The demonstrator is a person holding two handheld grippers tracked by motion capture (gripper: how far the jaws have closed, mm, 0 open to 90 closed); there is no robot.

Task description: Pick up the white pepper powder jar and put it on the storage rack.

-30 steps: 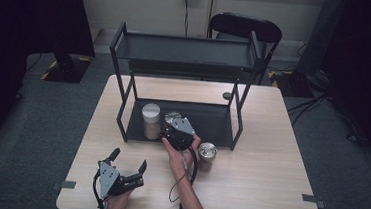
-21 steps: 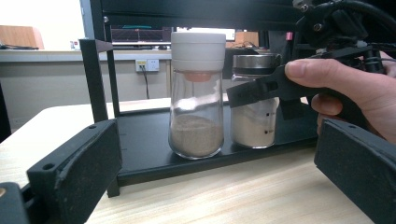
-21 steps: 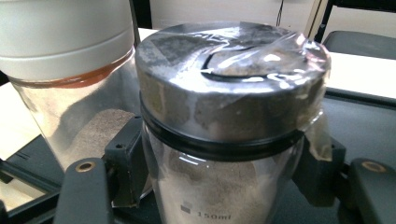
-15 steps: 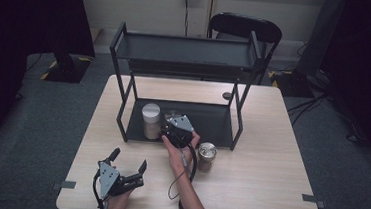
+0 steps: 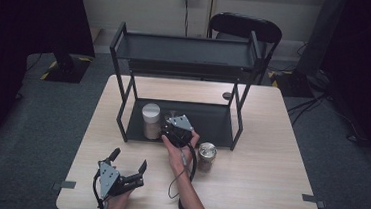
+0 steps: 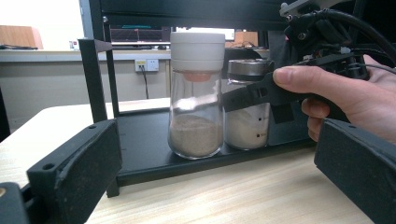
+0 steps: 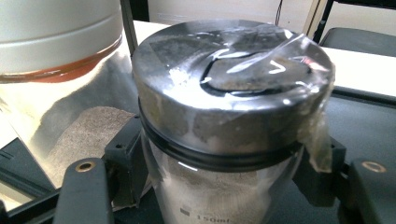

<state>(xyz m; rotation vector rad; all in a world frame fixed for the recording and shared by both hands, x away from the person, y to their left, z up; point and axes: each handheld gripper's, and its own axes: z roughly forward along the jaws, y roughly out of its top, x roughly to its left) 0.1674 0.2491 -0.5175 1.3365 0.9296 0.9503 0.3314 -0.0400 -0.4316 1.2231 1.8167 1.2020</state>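
High view has my right claw (image 5: 174,125) reaching onto the lower shelf of the black rack (image 5: 222,125), which stands on the worktop (image 5: 267,191). Its jaws are pinching a glass jar with a grey metal lid (image 7: 231,88); my right gripper view looks straight down on that lid, with a black jaw pressed against the glass on each side (a scrap of clear wrap clings to the lid's edge). The jar stands upright on the shelf, holding pale powder, and is touching or just beside a taller jar with a white cap (image 6: 196,93), which holds a brownish powder in its bottom. From my left gripper view the two jars stand side by side at the shelf's front edge, the white-capped one nearer the rack's post. My left claw (image 5: 127,166) rests low over the near left part of the worktop, well apart from the rack, its jaws spread wide with nothing between them. A third jar with a metal lid (image 5: 206,155) stands on the worktop just in front of the rack, beside my right wrist.
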